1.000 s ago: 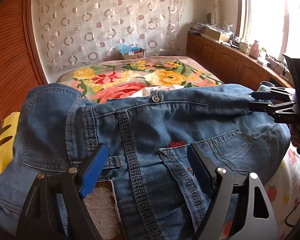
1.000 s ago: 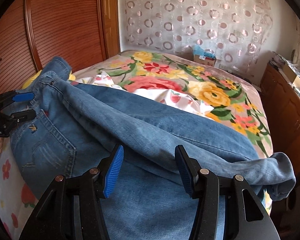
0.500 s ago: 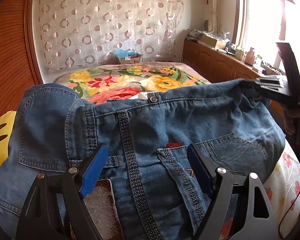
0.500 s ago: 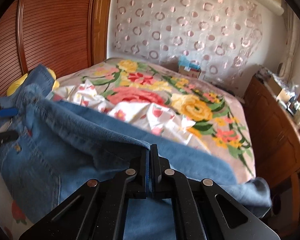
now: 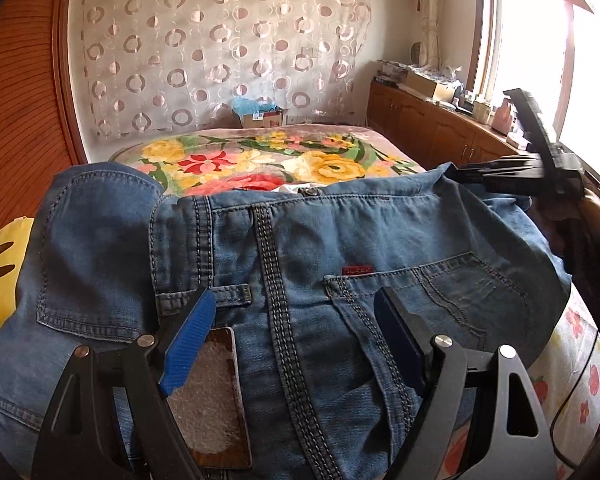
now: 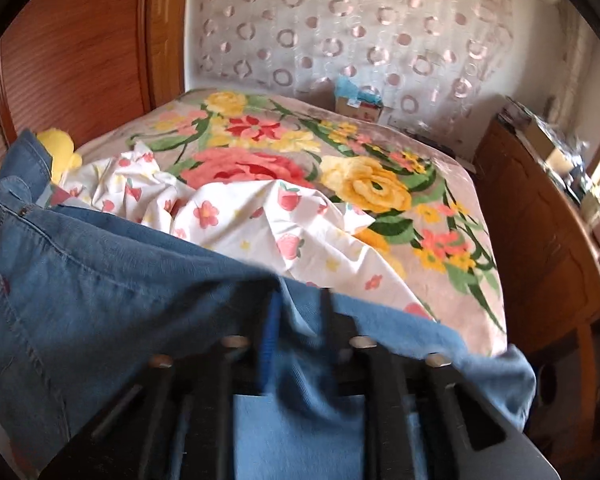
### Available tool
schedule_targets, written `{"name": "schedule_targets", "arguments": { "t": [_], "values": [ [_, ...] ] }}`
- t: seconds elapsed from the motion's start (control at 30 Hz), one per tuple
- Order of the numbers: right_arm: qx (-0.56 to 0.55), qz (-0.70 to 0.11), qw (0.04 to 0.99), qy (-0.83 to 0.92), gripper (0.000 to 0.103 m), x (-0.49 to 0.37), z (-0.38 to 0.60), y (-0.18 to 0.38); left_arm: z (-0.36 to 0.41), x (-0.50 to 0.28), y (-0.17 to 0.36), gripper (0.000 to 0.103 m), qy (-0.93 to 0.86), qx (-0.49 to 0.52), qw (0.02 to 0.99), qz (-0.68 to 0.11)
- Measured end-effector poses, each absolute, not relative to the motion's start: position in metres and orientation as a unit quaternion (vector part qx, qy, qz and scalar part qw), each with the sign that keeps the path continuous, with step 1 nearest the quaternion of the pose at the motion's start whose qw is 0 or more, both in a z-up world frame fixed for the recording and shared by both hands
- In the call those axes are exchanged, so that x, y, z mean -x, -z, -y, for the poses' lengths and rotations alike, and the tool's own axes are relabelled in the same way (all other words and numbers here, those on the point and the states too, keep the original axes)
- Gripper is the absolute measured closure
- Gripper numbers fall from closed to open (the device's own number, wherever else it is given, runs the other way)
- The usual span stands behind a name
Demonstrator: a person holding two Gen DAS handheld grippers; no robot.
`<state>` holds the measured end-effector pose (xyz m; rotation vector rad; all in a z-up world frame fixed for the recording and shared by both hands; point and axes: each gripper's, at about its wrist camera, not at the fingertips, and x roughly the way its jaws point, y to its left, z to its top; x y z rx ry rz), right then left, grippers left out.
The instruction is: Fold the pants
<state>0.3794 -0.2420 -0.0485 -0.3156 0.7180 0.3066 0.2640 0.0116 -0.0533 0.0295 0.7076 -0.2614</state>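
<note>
Jeans lay spread across the near end of the bed, back pockets and waistband up, over the floral blanket. Left gripper hovered above the seat seam, jaws spread wide, holding nothing. Right gripper was blurred, but its jaws stood close together with a fold of denim pinched between them, lifted off the strawberry-print sheet. A yellow plush toy sat by the wooden wardrobe.
</note>
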Motion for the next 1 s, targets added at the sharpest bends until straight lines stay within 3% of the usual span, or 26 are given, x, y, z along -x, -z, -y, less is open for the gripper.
{"name": "schedule_targets", "arguments": {
  "t": [0.1, 0.3, 0.5, 1.0],
  "values": [
    [0.125, -0.335, 0.923, -0.14, 0.064, -0.356, 0.267, 0.042, -0.008, -0.265, 0.055, 0.021, 0.127, -0.022, 0.928, -0.349],
    [0.097, -0.325, 0.937, -0.087, 0.064, -0.288, 0.34, 0.041, -0.005, -0.268, 0.059, 0.021, 0.127, -0.032, 0.925, -0.356],
    [0.049, -0.359, 0.932, -0.023, 0.063, -0.254, 0.402, 0.082, -0.005, -0.271, 0.063, 0.021, 0.126, -0.037, 0.923, -0.361],
    [-0.022, -0.409, 0.911, -0.036, 0.06, -0.282, 0.426, 0.152, -0.005, -0.273, 0.069, 0.021, 0.126, -0.044, 0.919, -0.37]
  ]
}}
